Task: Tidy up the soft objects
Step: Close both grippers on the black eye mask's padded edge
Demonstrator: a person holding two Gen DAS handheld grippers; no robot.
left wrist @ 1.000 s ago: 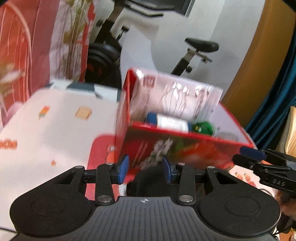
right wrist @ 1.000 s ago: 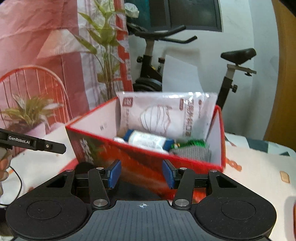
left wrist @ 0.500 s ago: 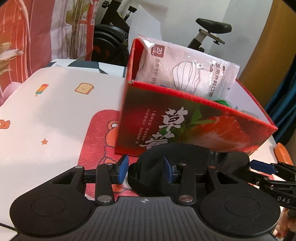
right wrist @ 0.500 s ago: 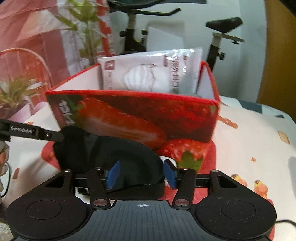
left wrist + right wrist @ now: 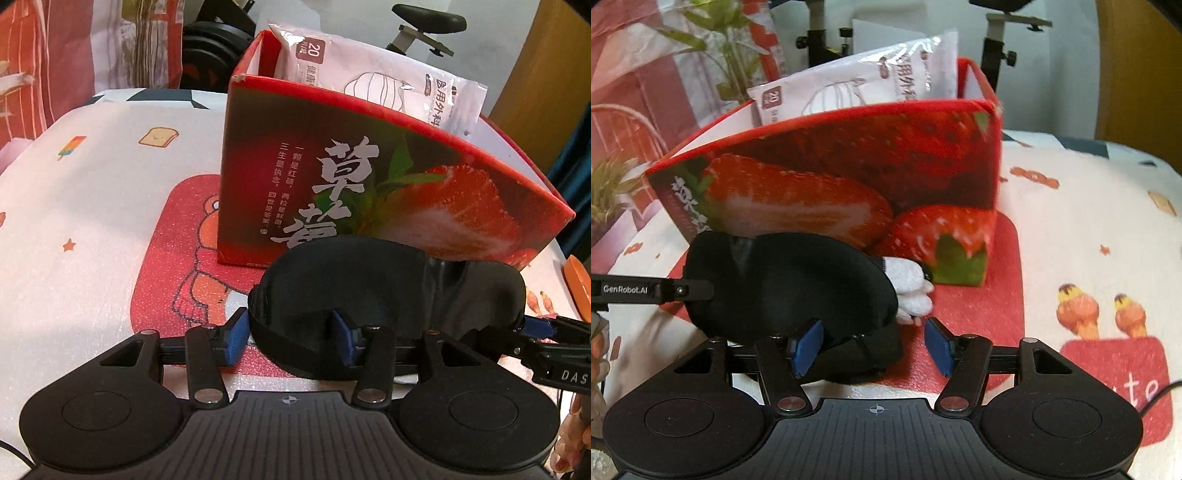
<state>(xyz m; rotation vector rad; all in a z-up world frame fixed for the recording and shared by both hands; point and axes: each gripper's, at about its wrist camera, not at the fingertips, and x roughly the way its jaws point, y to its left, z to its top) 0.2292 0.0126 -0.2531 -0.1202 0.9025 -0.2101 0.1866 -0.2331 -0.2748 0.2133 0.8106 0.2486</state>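
Eye mask: the black eye mask [image 5: 343,295] is lying on the red mat [image 5: 166,258], just in front of the strawberry box [image 5: 369,166].
Left gripper: the left gripper [image 5: 288,338] is spreading its jaws around the mask's left end; the pads are no longer pinching.
Right gripper: the right gripper [image 5: 871,345] is opening too, the mask's other end lying between its jaws.
Change: a second ago both were carrying the mask above the box; now it is sitting on the mat.

"20" on mask packet [image 5: 373,77]; "GenRobot.AI", perhaps, on tool [image 5: 652,290]
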